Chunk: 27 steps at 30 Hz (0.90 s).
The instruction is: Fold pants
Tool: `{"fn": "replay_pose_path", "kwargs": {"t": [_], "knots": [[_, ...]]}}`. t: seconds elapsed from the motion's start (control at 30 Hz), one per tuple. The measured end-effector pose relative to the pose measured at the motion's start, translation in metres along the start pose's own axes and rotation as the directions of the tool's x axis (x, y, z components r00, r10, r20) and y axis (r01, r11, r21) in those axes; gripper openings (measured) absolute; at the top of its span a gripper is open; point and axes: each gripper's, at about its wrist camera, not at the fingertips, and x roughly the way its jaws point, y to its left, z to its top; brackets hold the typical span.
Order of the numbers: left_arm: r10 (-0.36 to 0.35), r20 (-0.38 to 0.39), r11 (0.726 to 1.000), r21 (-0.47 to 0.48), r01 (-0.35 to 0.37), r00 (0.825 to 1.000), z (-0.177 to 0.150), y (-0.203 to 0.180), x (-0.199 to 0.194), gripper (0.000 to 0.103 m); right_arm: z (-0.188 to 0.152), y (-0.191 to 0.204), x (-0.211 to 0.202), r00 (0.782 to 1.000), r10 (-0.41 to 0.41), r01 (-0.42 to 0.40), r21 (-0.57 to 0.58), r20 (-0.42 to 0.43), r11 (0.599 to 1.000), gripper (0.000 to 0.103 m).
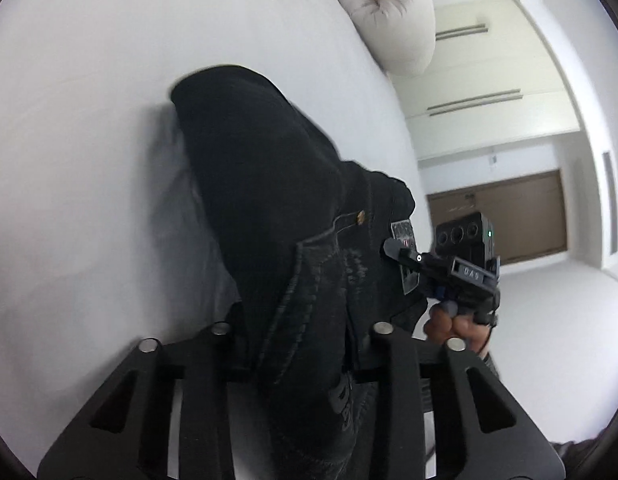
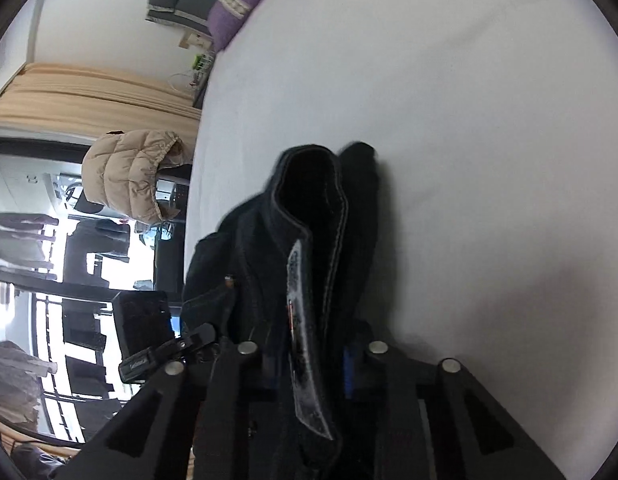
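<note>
Both tongs gripped the black pants at the waist end. The left tongs [image 1: 305,360] were clenched on the denim, which bunched between the two black fingers near the bottom of the left wrist view. The right tongs [image 1: 397,250] showed at the right of that view, their tip pressed into the waistband beside the grey label [image 1: 405,256], with the person's right hand [image 1: 455,326] wrapped round the handle below. In the right wrist view the right tongs [image 2: 313,360] held the waistband edge, label and all, pinched upright between the fingers, and the left tongs [image 2: 201,336] reached in from the left.

The pants [image 1: 265,208] were lifted at the near end and ran away from the cameras, long axis near to far, the far end lying on the white bed [image 1: 89,140]. Seen from the right wrist, the waistband [image 2: 309,196] gaped open in a dark loop.

A pale puffy duvet [image 1: 393,8] lay at the far edge of the bed, with a brown door [image 1: 521,216] beyond. On the other side were a purple cushion [image 2: 241,0], a tan puffer jacket [image 2: 129,172] and beige curtains [image 2: 89,96]. Nothing lay on the bed between the tongs and the far end of the pants.
</note>
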Motion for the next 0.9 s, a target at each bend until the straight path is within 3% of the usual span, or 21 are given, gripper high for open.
{"fn": "replay_pose_path", "kwargs": {"t": [0.1, 0.23, 0.43, 0.6, 0.73, 0.77, 0.83, 0.9], "knots": [[-0.004, 0.044, 0.997, 0.080, 0.001, 0.999, 0.018, -0.021, -0.024, 0.027, 0.015, 0.032, 0.000, 1.000, 0.020, -0.018, -0.056, 0.023, 0.998, 0.020], [0.012, 0.148, 0.988, 0.148, -0.034, 0.989, 0.069, -0.038, -0.076, 0.027, 0.056, 0.079, 0.007, 0.993, 0.101, -0.095, -0.112, 0.054, 0.989, 0.020], [0.065, 0.233, 0.978, 0.176, -0.108, 0.970, 0.131, -0.029, -0.113, 0.027, 0.130, 0.132, 0.055, 0.989, 0.139, -0.129, -0.164, 0.051, 0.978, 0.020], [0.109, 0.205, 0.984, 0.113, -0.135, 0.973, 0.162, 0.025, -0.093, 0.027, 0.171, 0.111, 0.120, 0.996, 0.089, -0.088, -0.092, 0.006, 0.992, 0.020], [0.153, 0.152, 0.985, 0.058, -0.163, 0.977, 0.177, 0.083, -0.068, 0.029, 0.176, 0.063, 0.152, 0.999, 0.039, -0.039, -0.002, -0.020, 0.999, 0.026], [0.168, 0.146, 0.984, 0.036, -0.175, 0.975, 0.177, 0.096, -0.059, 0.038, 0.175, 0.047, 0.157, 0.998, 0.058, -0.057, 0.035, -0.026, 0.998, 0.026], [0.095, 0.190, 0.994, 0.040, -0.105, 0.977, 0.170, 0.112, -0.059, 0.039, 0.171, 0.026, 0.158, 0.985, 0.171, -0.170, 0.080, 0.004, 0.982, 0.025], [0.082, 0.208, 0.993, 0.065, -0.097, 0.975, 0.164, 0.111, -0.056, 0.039, 0.164, 0.022, 0.153, 0.976, 0.216, -0.217, 0.066, 0.029, 0.974, 0.027]]}}
